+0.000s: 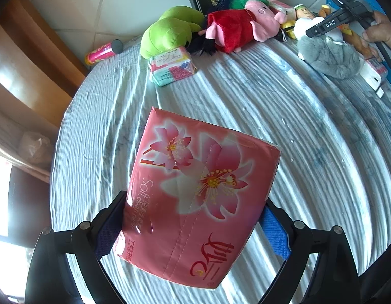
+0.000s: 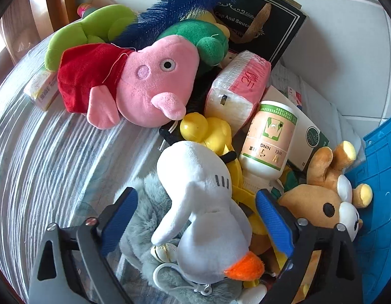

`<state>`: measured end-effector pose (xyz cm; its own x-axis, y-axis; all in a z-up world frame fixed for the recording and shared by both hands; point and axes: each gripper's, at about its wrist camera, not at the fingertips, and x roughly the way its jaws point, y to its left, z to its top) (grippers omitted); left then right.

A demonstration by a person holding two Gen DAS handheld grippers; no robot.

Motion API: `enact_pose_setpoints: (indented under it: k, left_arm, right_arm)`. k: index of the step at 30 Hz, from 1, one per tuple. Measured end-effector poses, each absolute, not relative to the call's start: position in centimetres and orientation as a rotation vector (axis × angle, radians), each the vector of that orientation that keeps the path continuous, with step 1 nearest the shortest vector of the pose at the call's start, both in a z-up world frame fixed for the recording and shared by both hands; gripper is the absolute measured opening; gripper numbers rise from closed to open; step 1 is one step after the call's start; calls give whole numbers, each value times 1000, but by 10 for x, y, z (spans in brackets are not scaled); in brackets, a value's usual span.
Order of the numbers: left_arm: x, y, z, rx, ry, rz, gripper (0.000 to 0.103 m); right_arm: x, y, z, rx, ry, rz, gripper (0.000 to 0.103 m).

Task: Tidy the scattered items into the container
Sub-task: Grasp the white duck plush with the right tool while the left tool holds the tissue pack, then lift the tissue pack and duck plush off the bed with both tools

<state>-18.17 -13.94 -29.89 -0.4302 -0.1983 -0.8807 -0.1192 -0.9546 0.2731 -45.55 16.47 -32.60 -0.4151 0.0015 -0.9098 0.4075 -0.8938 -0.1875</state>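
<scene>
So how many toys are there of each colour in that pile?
Green: 2, lime plush and dark green plush
Pink: 1, pig
White: 1, duck
Grey: 1, grey plush
Brown: 1, bear
Yellow: 1, yellow toy, mostly hidden
Total: 7

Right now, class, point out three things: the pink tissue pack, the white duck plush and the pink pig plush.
pink tissue pack (image 1: 195, 192), left wrist view, on the large printed lily.
white duck plush (image 2: 208, 217), right wrist view, on its white body.
pink pig plush (image 2: 155, 81), right wrist view, on its pink face.
</scene>
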Motion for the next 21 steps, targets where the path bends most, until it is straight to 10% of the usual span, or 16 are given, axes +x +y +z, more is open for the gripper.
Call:
enact_pose_setpoints:
  k: [8, 21]
  left_arm:
    - [-186, -137, -296, 1635, -475, -2589, 96]
    - [-190, -131, -283, 1596, -470, -2620, 96]
  right_arm:
    - [-456, 169, -331, 1540, 547, -2376, 47]
    - [-430, 188, -291, 1477, 432, -2400, 41]
